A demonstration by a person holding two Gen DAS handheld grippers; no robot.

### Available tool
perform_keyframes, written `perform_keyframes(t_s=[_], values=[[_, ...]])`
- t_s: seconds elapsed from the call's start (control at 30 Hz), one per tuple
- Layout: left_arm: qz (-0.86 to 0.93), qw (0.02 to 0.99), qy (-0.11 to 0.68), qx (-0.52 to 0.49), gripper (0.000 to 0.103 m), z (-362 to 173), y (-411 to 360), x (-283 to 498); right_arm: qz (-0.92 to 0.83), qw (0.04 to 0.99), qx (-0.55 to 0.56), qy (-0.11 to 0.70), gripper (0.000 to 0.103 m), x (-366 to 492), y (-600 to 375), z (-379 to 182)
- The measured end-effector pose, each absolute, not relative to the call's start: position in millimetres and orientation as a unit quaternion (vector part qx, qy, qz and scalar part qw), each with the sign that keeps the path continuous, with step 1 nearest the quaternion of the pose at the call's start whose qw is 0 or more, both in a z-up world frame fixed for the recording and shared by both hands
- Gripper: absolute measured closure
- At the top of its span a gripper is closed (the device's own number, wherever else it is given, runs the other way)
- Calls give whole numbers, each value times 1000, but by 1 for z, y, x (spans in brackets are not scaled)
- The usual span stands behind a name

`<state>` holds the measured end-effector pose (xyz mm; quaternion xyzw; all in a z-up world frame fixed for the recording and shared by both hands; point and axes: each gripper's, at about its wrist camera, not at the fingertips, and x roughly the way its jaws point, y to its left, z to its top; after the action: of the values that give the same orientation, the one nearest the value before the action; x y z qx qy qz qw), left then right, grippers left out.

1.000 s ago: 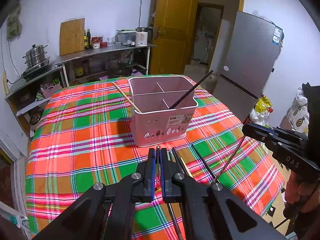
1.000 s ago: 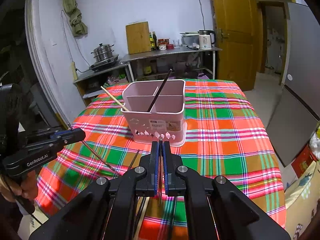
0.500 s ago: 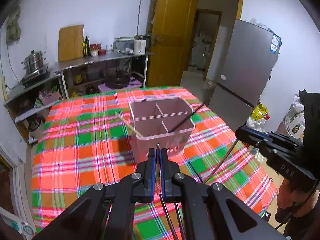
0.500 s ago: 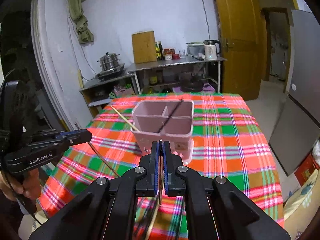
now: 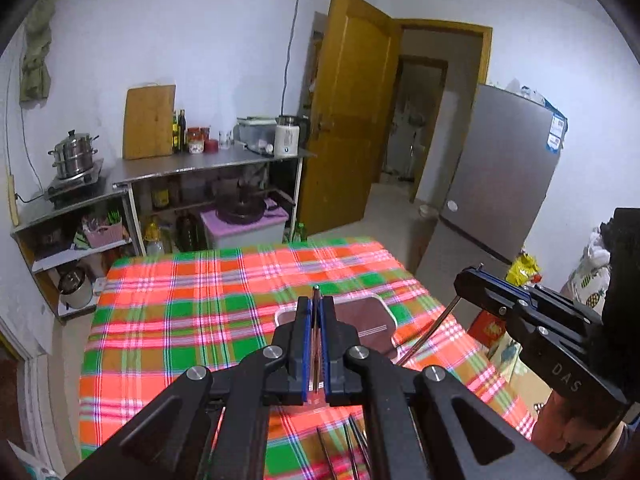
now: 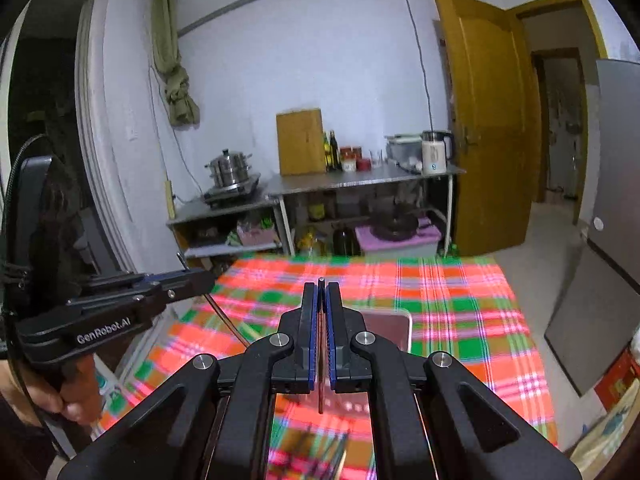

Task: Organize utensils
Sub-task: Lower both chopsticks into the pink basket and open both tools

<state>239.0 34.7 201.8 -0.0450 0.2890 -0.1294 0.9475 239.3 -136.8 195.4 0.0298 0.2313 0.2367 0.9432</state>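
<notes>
Both the left gripper (image 5: 316, 312) and right gripper (image 6: 321, 300) clench one chopstick (image 6: 320, 384) each, near its top (probably metal): thin, stiff, slippery.

Your count on the table:
Two grippers (image 5: 315, 312) (image 6: 321, 300), each with one chopstick (image 5: 316, 344) (image 6: 320, 384); one caddy (image 5: 374, 320); about three loose sticks (image 5: 348, 452).

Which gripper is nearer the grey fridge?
Right. The right gripper is on the fridge side of the table; the left gripper is farther off, on the stove side.
</notes>
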Motion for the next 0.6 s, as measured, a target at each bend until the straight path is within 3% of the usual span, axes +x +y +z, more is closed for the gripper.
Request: perform_keyframes(t_s=[0.27,0.6], values=[[-127,945,297,-56,99,186,35,282,229,947,27,222,99,268,-122,194],[-121,926,353,-59,99,116,34,320,221,935,14,277,99,305,-109,142]])
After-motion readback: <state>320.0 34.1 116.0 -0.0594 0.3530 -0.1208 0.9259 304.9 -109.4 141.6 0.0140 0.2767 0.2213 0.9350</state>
